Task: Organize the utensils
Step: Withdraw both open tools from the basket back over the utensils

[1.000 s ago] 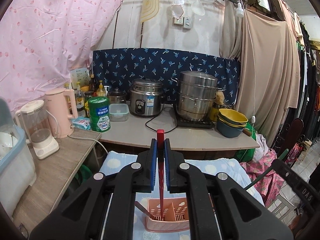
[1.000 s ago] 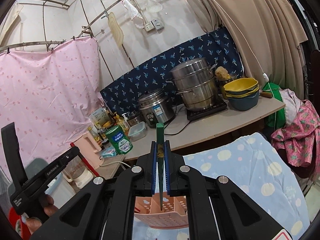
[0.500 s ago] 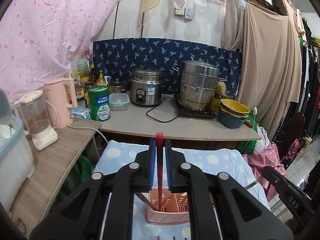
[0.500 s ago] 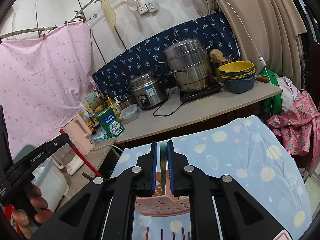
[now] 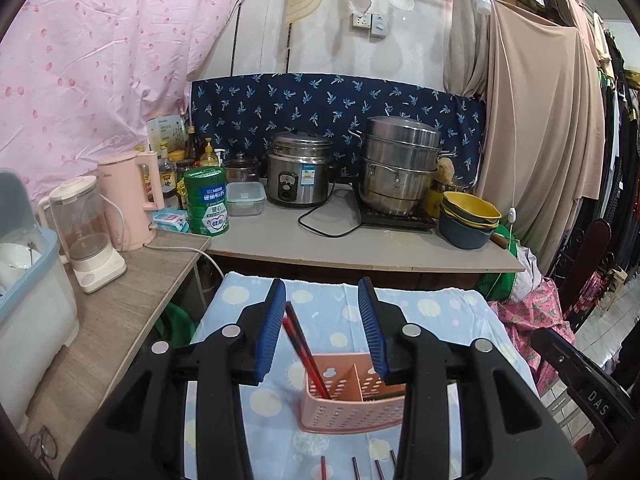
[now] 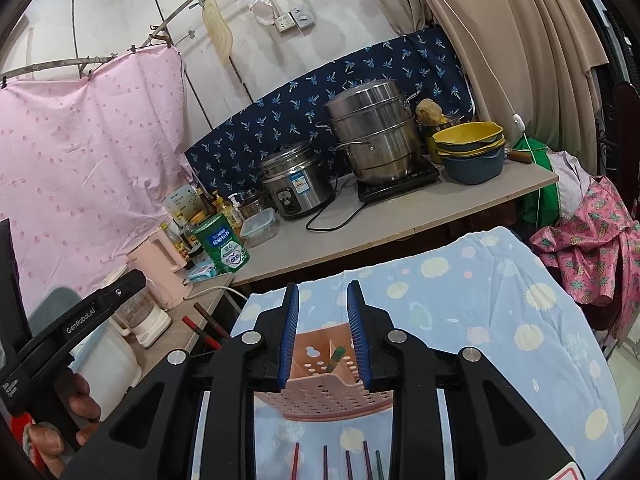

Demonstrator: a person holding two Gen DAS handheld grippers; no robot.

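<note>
A pink perforated utensil basket [image 5: 352, 412] stands on the blue spotted cloth. My left gripper [image 5: 322, 328] hovers just above it with its jaws opening. A red chopstick [image 5: 306, 354] and a dark one lean in the basket's left compartment, free of the blue pads [image 5: 272, 328]. In the right wrist view the right gripper [image 6: 323, 332] is also over the basket [image 6: 320, 396], jaws opening. A green chopstick [image 6: 334, 358] rests loose in the right compartment below the pads. Several more chopsticks [image 6: 346, 464] lie on the cloth in front of the basket.
Behind the cloth runs a counter [image 5: 360, 248] with a rice cooker [image 5: 300, 176], a steamer pot [image 5: 400, 168], stacked bowls [image 5: 470, 216] and a green tin [image 5: 208, 204]. A side shelf at the left holds a pink kettle [image 5: 128, 196] and a blender. A hand [image 6: 76, 404] shows at the left edge.
Both grippers were shut on upright chopsticks, red in the left and green in the right. Their jaws have spread and the chopsticks now stand in the basket. Both grippers sank slightly.
</note>
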